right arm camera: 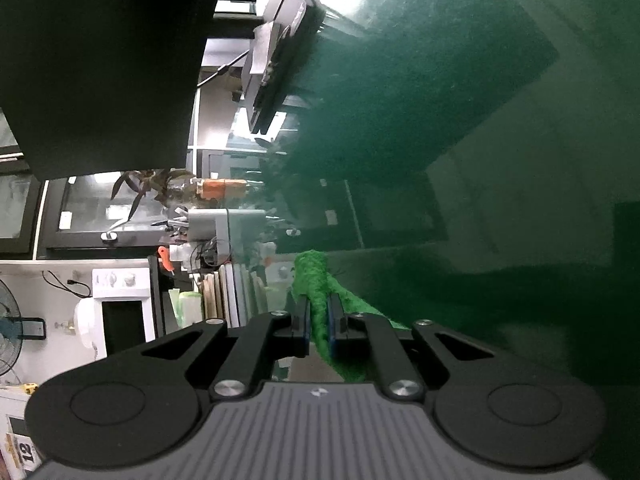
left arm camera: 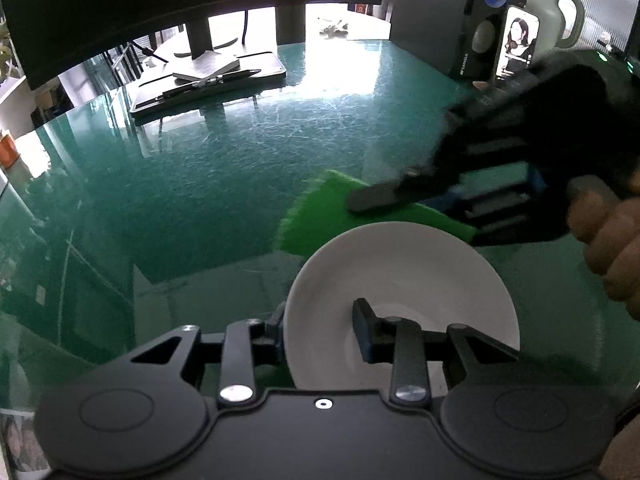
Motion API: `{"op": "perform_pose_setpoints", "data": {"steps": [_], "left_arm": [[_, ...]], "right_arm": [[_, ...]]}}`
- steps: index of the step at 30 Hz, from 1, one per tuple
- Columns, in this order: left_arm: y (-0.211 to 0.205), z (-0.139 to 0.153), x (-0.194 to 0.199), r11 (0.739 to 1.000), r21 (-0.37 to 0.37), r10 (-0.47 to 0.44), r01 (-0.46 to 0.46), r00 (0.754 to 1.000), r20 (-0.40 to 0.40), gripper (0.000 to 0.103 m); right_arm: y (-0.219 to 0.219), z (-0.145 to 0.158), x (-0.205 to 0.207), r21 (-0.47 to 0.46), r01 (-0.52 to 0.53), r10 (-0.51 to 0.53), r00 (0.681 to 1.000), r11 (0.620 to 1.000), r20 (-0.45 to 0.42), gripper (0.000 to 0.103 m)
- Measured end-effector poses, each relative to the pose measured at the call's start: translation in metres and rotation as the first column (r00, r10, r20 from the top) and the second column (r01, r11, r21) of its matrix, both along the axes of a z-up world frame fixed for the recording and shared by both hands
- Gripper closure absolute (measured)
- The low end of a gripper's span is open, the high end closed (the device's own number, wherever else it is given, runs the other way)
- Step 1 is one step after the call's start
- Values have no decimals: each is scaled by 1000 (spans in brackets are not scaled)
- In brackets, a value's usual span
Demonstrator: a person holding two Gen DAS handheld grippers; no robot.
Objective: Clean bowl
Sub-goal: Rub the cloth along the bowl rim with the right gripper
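We see the white bowl (left arm camera: pixel 400 292) sitting on the green glass-topped desk (left arm camera: pixel 224 168), close in front of the left hand-held gripper (left arm camera: pixel 320 328). That gripper straddles the near rim of the bowl: one finger stands outside the wall on the left, the other reaches inside over the hollow, and the rim lies between them. From the left wrist view we cannot tell whether the pads actually press on the rim; the jaws are only narrowly apart. The right hand-held gripper (right arm camera: pixel 319 320) is pinched tight on a green cloth (right arm camera: pixel 316 280), whose fuzzy edge sticks up between its blue pads in the right wrist view. In the left wrist view the same cloth (left arm camera: pixel 316 216) lies just beyond the far rim of the bowl, touching or nearly touching it, with the right hand-held gripper (left arm camera: pixel 384 196) coming in from the right side and the person's hand (left arm camera: pixel 608 240) wrapped around its handle. Farther back on the desk we see a dark tray (left arm camera: pixel 208 80) carrying a notebook and pens, a monitor foot, a speaker (left arm camera: pixel 484 20) with a blue-ringed knob, a lit phone (left arm camera: pixel 518 40) leaning upright and a pale green kettle (left arm camera: pixel 560 4).
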State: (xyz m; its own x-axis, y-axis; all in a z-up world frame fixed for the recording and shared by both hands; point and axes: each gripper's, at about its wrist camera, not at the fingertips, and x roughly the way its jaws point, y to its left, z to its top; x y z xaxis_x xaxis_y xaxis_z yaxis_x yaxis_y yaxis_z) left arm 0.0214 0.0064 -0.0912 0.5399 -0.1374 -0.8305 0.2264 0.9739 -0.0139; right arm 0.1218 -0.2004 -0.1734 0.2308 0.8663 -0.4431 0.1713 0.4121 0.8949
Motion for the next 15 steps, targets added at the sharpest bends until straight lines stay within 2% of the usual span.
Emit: {"op": "perform_pose_setpoints", "data": {"steps": [4,10,15], "left_arm": [[-1,0,0,1000,2,-9,9,1000,2,69],[-1,-1,1,1000,5,-11,11,1000,2,69],[-1,-1,0,1000,6,-7,7,1000,5,69]], "right_arm": [[-11,-8,-5,-17,15,-16,999,1000,-38,93],[17,4,3,-17,0,1,1000,1000,19,93],[0,-1,0,-4,9,-9,1000,1000,-3,93]]}}
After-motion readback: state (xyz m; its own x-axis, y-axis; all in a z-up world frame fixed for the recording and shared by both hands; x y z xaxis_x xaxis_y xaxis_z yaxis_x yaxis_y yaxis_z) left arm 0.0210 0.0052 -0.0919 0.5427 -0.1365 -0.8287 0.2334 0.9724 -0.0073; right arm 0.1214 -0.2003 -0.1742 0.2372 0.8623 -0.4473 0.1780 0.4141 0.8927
